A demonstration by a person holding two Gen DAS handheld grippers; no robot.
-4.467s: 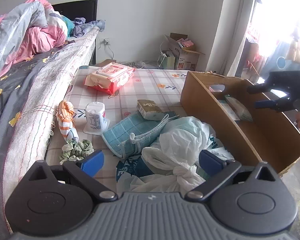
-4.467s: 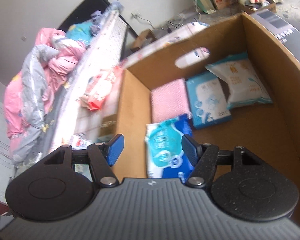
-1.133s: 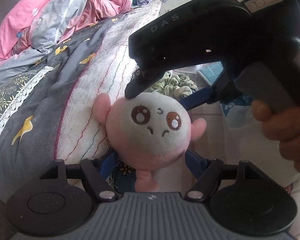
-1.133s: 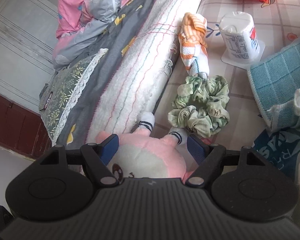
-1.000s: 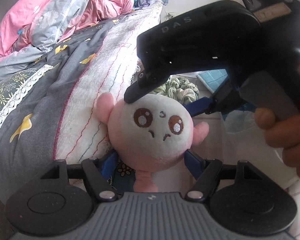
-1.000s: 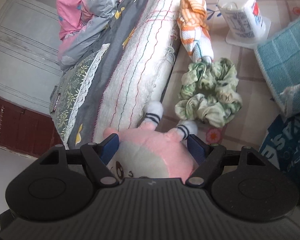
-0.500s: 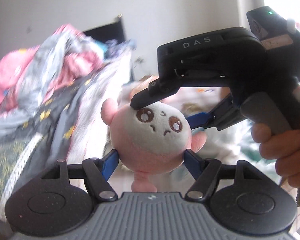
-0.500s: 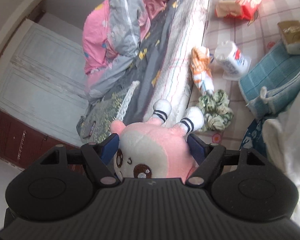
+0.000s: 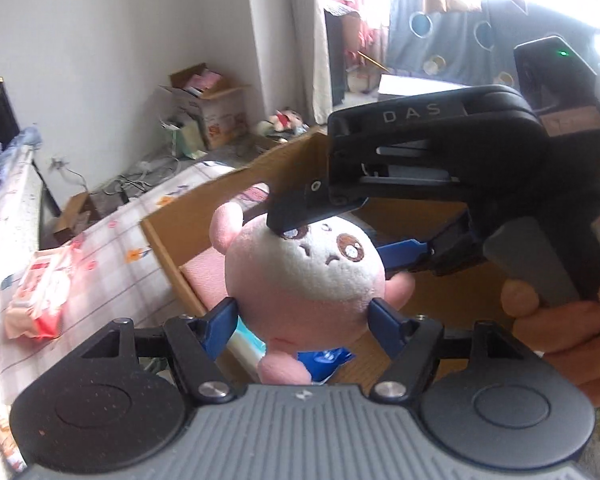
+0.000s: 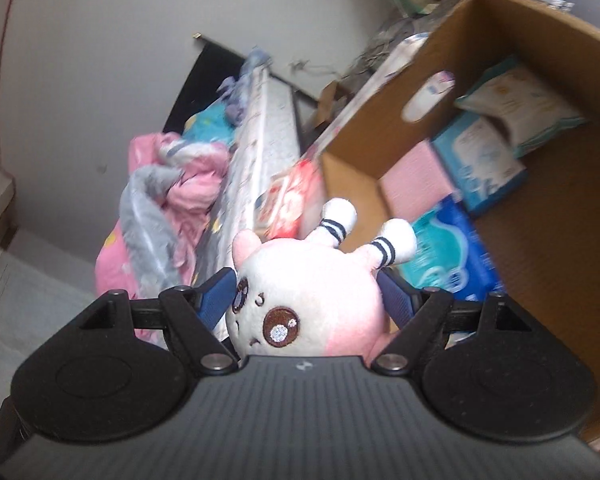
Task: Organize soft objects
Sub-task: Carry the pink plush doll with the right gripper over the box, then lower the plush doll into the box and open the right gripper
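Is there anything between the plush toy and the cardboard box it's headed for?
Nothing visible. Both grippers hold the plush toy at the open cardboard box; tissue packs lie along its left side, with bare floor beside them.

Black grippers (image 9: 304,306), blue-padded jaws

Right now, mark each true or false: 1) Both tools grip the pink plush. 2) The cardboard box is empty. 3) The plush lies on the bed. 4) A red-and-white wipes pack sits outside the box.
1) True: the left tool and the right tool both pinch the pink plush.
2) False: the cardboard box already holds several packs, including a blue one, and a pink cloth.
3) False: the plush is held up in the air, by the box.
4) True: the wipes pack lies on the patterned sheet, left of the box.
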